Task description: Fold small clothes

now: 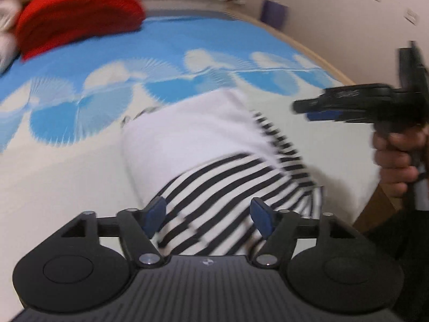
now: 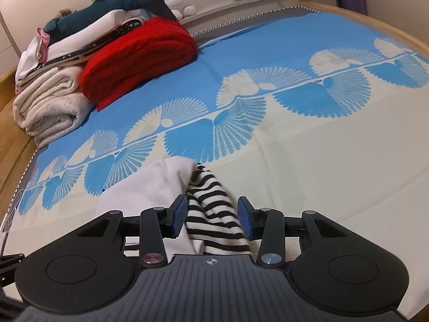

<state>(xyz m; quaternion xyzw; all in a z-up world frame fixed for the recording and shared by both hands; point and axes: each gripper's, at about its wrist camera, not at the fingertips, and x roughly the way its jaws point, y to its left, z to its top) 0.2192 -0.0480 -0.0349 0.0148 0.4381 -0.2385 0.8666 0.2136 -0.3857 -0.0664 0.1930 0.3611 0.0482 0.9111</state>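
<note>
We see the striped garment (image 1: 219,177) bunched near the bed's (image 2: 308,177) front edge, mid-fold by our judgement. Left gripper (image 1: 207,218) and right gripper (image 2: 211,218) both hang spread and empty over it, probably poised to pinch its stripes.

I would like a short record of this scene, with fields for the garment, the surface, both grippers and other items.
garment: striped white garment, partly folded, lying flat
surface: bed sheet, blue and cream, fan pattern
left gripper: open, above the striped part
right gripper: open, striped fabric between the fingers, not clamped
other items: red blanket, cream blanket, shark toy
</note>
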